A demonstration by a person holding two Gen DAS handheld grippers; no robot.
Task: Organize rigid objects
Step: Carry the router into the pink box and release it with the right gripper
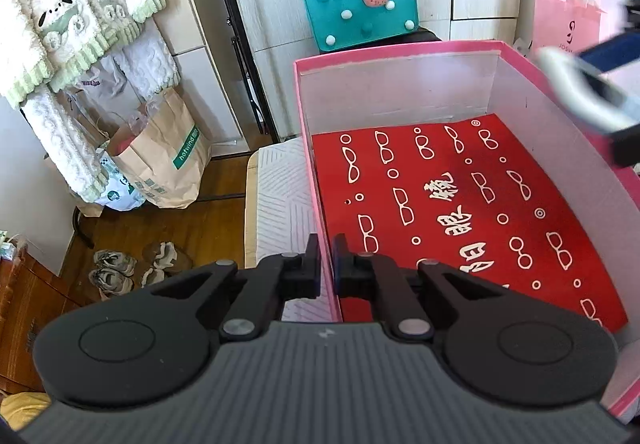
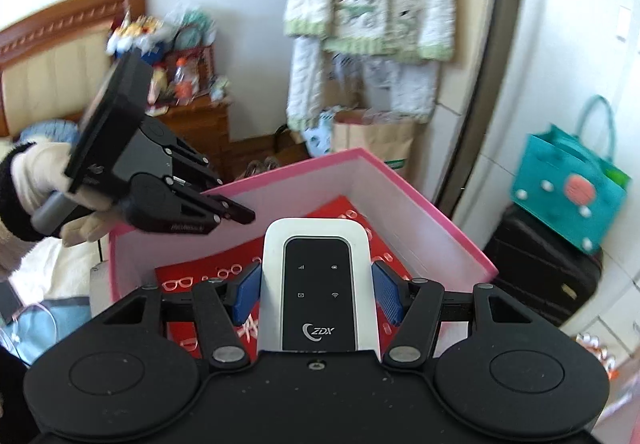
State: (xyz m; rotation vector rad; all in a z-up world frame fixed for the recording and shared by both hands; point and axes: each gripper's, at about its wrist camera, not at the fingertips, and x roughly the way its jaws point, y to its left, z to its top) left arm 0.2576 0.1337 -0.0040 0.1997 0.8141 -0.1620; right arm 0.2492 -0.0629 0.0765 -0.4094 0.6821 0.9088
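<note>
The right claw (image 2: 316,294) squeezes the router (image 2: 316,284) above the pink box (image 2: 440,219), the left claw (image 1: 326,264) pinches the box wall, and a loose squeeze could drop it hard.

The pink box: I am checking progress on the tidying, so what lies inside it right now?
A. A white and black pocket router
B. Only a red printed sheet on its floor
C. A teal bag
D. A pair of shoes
B: the pink box holds just the red printed sheet; the pocket router is gripped in the right tool above it, and the left tool clamps the box wall.
</note>
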